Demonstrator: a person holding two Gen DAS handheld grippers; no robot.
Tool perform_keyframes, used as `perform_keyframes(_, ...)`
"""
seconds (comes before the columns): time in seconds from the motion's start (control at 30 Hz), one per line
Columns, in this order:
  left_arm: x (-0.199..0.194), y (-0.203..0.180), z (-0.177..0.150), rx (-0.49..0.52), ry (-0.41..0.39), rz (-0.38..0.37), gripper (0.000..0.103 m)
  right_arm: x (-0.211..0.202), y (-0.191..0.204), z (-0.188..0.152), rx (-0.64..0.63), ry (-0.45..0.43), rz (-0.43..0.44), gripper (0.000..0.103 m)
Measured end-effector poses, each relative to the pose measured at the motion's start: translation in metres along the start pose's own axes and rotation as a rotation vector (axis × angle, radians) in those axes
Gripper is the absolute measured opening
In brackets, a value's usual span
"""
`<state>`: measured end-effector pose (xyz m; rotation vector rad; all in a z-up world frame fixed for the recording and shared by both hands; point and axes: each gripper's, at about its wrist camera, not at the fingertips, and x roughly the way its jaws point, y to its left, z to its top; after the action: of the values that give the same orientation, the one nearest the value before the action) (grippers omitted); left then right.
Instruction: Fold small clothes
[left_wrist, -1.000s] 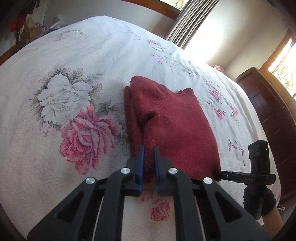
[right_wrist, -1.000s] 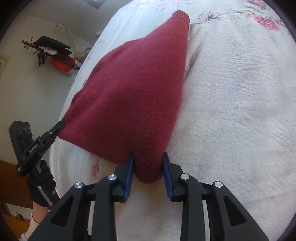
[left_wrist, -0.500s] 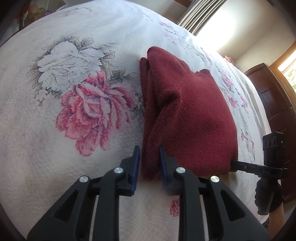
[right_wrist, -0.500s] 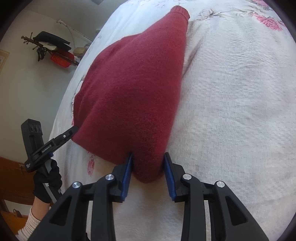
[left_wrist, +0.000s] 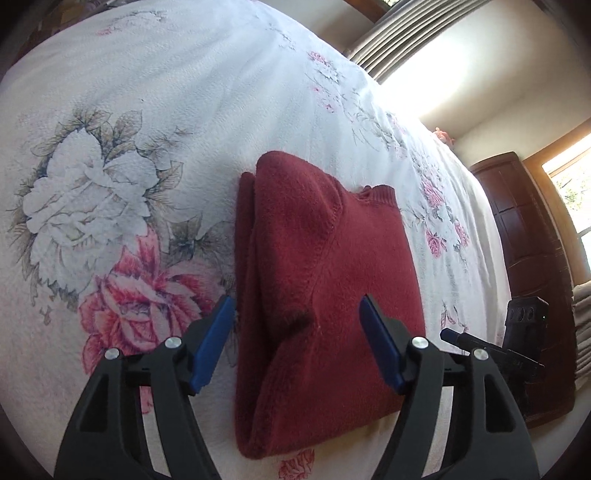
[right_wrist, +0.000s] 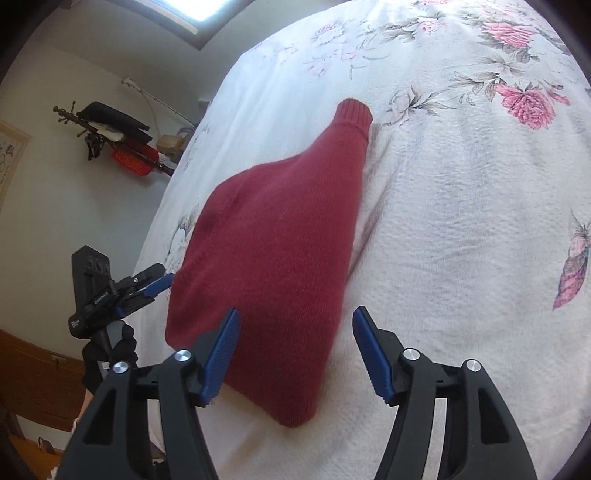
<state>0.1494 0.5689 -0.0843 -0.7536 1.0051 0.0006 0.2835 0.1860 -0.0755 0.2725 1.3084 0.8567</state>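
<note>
With both the left gripper (left_wrist: 297, 341) and the right gripper (right_wrist: 293, 352) spread wide over the folded red sweater (left_wrist: 325, 295) near the bed (left_wrist: 184, 92) edge, a careless pass could snag the knit and undo the fold.

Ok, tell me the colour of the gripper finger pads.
Blue, on black gripper bodies; the pads show best in the right wrist view.

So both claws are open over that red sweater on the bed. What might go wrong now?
The folded red sweater lies loose on the soft floral bedspread, so its stacked layers at the left edge might spring open. The open left gripper straddles that edge and the open right gripper the other near corner; either could snag the knit when moving. One sleeve cuff sticks out, which may leave the fold untidy.
</note>
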Motion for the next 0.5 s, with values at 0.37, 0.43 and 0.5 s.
perform_keyframes(0.37,0.072,0.025,0.012,-0.049,0.138,-0.123,0.070,0.064,-0.025,0.017,0.081,0.071,0.063,0.068)
perform_keyframes(0.43,0.082,0.022,0.013,-0.050,0.150,-0.163,0.070,0.072,-0.032,0.016,0.116,0.065,0.104,0.071)
perform_keyframes(0.5,0.093,0.016,0.015,-0.051,0.166,-0.178,0.070,0.081,-0.036,0.016,0.146,0.069,0.135,0.073)
